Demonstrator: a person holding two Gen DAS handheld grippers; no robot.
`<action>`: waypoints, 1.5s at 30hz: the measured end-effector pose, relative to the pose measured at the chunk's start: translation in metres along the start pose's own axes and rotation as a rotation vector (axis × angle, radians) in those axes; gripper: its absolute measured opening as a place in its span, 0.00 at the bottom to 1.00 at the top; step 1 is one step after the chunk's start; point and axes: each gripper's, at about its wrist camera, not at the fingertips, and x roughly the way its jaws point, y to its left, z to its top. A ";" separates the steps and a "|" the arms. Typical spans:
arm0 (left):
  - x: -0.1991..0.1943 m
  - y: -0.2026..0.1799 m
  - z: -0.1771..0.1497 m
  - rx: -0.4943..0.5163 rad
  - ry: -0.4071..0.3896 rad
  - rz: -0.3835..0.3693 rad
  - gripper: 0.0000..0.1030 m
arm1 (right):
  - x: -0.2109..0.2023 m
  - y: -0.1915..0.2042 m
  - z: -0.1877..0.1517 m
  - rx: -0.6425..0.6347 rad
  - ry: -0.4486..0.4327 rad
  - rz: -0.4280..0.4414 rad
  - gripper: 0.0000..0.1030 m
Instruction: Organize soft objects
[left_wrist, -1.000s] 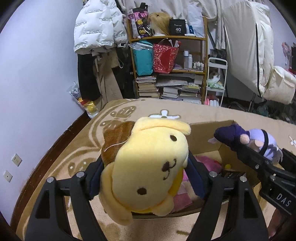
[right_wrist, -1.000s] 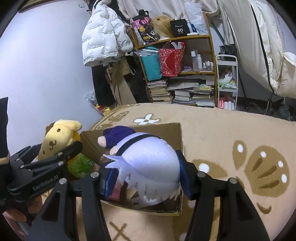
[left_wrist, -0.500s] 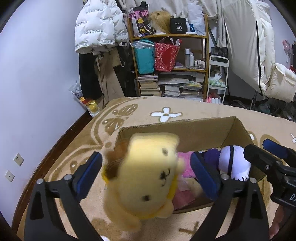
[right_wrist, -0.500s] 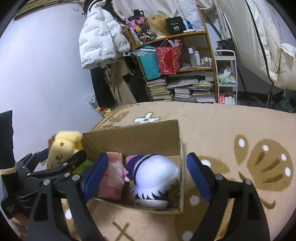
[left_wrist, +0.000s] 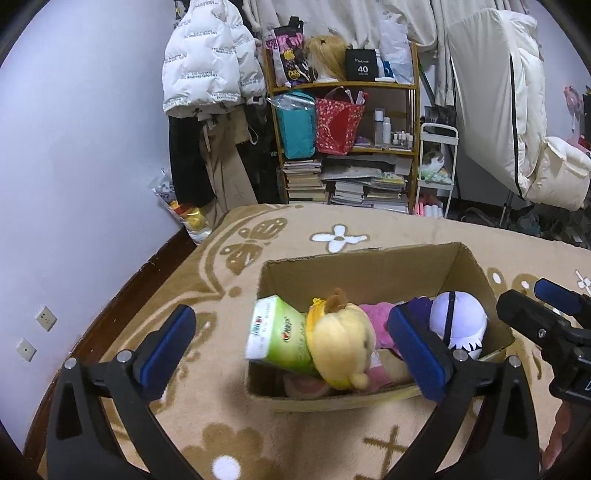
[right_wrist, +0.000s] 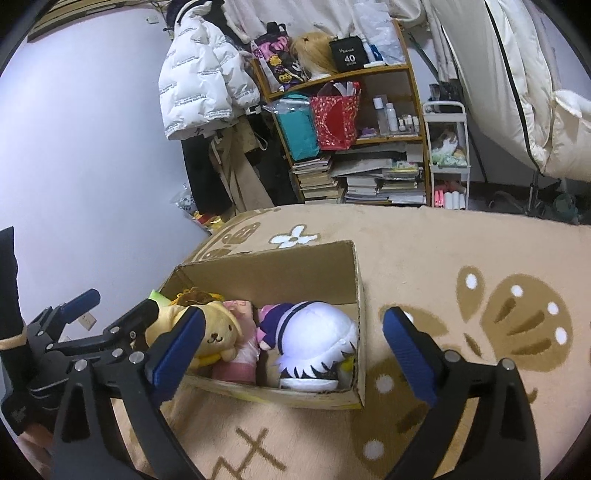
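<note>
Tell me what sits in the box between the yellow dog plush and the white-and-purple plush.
A pink soft item lies between the yellow dog plush and the white-and-purple plush inside the cardboard box. The right wrist view shows it best; the left wrist view agrees.

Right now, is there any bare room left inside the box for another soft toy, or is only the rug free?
The cardboard box is crowded along its near side: green pack, yellow dog plush, pink item and purple-and-white plush lie side by side. A bare strip remains along the far wall. The rug right of the box is open.
</note>
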 end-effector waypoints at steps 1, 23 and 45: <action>-0.005 0.002 0.001 -0.001 -0.006 0.006 1.00 | -0.003 0.002 0.000 -0.005 -0.001 -0.003 0.98; -0.146 0.038 -0.019 -0.034 -0.172 0.055 1.00 | -0.119 0.039 0.001 -0.068 -0.121 -0.011 1.00; -0.199 0.047 -0.077 -0.038 -0.251 0.070 1.00 | -0.188 0.063 -0.064 -0.171 -0.258 -0.066 1.00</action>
